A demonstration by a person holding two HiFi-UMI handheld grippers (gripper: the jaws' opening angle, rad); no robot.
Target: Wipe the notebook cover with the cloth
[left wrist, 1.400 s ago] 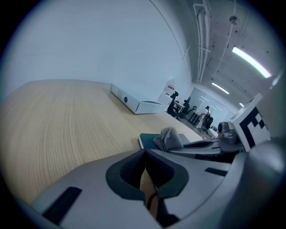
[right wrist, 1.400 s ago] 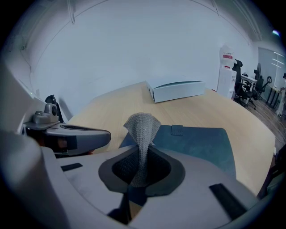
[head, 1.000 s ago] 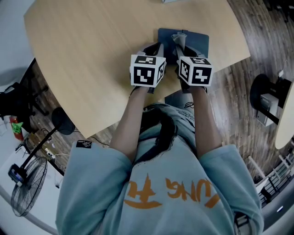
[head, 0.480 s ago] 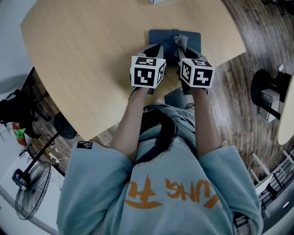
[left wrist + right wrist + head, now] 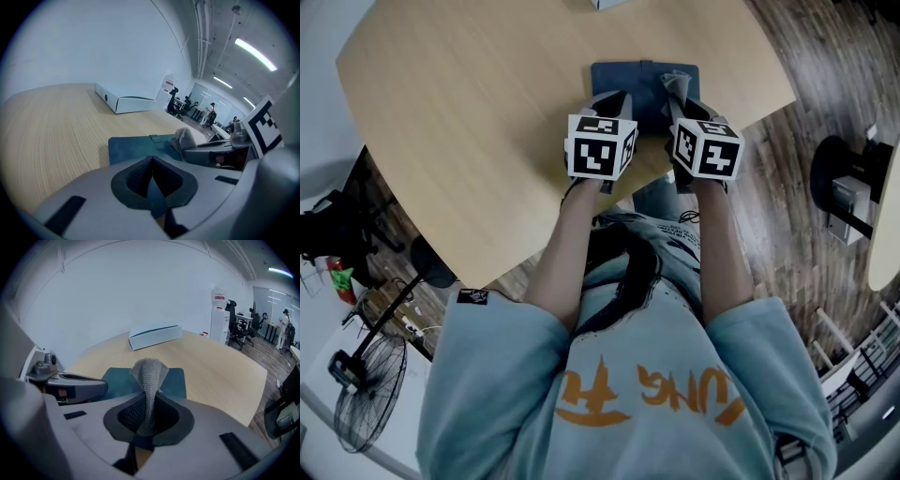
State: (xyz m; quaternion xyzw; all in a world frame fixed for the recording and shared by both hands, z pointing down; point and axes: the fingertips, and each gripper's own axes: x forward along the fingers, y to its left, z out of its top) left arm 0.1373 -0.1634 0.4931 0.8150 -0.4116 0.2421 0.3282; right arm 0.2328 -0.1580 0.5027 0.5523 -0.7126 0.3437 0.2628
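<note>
Notebook (image 5: pixel 619 77) near edge apparently hidden

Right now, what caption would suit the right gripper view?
Right gripper shut on a grey cloth, held over the blue notebook on a wooden table.

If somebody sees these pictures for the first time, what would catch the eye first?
The grey knitted cloth stands up from the shut right gripper, which pinches it over the dark blue notebook near the person's edge of the wooden table. Beside it the left gripper has its jaws together above the notebook. A flat white box lies at the table's far side.
</note>
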